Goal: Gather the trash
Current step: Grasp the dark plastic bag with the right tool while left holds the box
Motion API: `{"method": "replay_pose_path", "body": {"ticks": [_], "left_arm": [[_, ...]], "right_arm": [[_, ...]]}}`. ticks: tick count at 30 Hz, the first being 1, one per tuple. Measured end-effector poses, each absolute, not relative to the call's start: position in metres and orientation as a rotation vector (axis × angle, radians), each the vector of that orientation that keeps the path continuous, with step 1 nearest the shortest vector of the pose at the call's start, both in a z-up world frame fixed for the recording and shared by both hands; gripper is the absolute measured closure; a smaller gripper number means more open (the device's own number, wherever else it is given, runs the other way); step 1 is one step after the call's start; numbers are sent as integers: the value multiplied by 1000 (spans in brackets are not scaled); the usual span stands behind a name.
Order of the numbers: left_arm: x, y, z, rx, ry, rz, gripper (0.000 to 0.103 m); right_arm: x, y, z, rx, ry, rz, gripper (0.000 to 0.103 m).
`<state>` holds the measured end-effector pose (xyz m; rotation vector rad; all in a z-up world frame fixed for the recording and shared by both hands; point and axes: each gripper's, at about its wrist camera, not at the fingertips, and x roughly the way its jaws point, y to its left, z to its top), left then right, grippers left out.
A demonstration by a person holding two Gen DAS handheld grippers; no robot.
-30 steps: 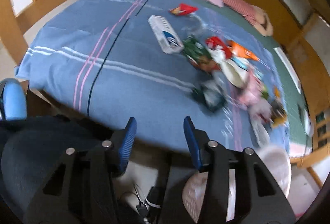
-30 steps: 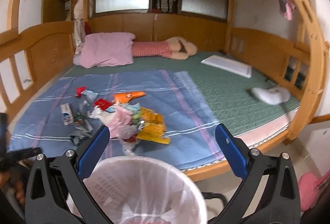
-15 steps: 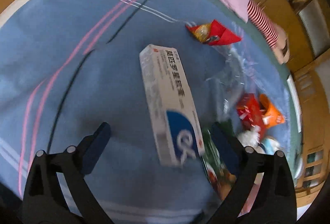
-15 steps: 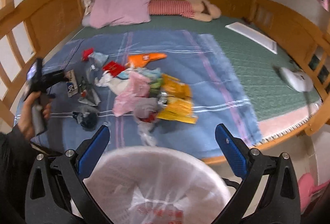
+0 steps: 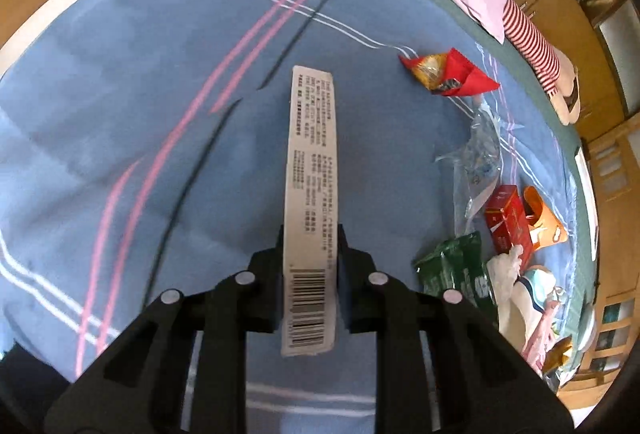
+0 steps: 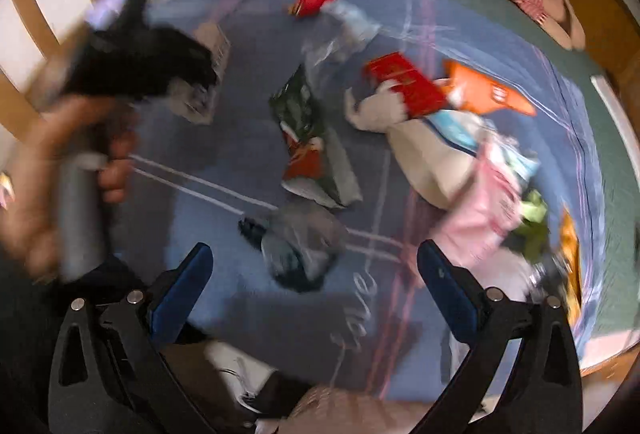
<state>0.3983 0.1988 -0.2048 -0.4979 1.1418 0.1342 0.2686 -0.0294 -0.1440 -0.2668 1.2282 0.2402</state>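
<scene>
Step in hand: the white carton is being lifted off the blue blanket for removal as trash; this is judged from the grip, not seen as motion.

Left gripper: its jaws are being pressed against the carton's two long sides near the barcode end, so the box is being pinched on edge with most of its length sticking out ahead.

Right gripper: its jaws are being held wide apart with nothing between them, above a crumpled dark wrapper; this view is blurred.

Remaining trash: a red snack packet, clear plastic, a red box, an orange wrapper and a green packet are lying to the right of the carton, well apart from it.

Doing it well: the squeeze is best being kept steady, since the grip sits near one end and the long free end could swing or slip; the carton is best being kept level while carried.

Bin: it is not being shown clearly in either view.
</scene>
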Motion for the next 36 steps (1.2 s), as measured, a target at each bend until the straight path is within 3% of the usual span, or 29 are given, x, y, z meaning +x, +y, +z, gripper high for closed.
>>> {"method": "replay_pose_path", "body": {"ticks": [4, 5, 6, 7, 11, 20, 29, 34, 36], "left_arm": [[377, 198, -187, -449, 1085, 128, 81], [370, 198, -181, -435, 1071, 129, 81], [366, 197, -178, -419, 1056, 131, 81], [362, 194, -175, -400, 1041, 137, 81], [335, 208, -168, -408, 1026, 160, 81], [289, 211, -156, -355, 955, 136, 81], [244, 186, -143, -191, 881, 75, 81], [222, 190, -142, -184, 877, 88, 81], [214, 188, -144, -178, 891, 84, 81]], "right_arm": [[279, -7, -179, -405, 1319, 180, 4], [279, -2, -186, -438, 1325, 181, 11], [278, 3, -194, -474, 1333, 186, 27], [276, 5, -196, -481, 1334, 188, 35], [268, -3, -186, -412, 1294, 230, 52], [235, -37, -117, -220, 1127, 314, 53], [139, -98, -31, -48, 869, 311, 53], [100, -144, -31, -25, 873, 245, 52], [84, -160, -41, -16, 923, 211, 45]]}}
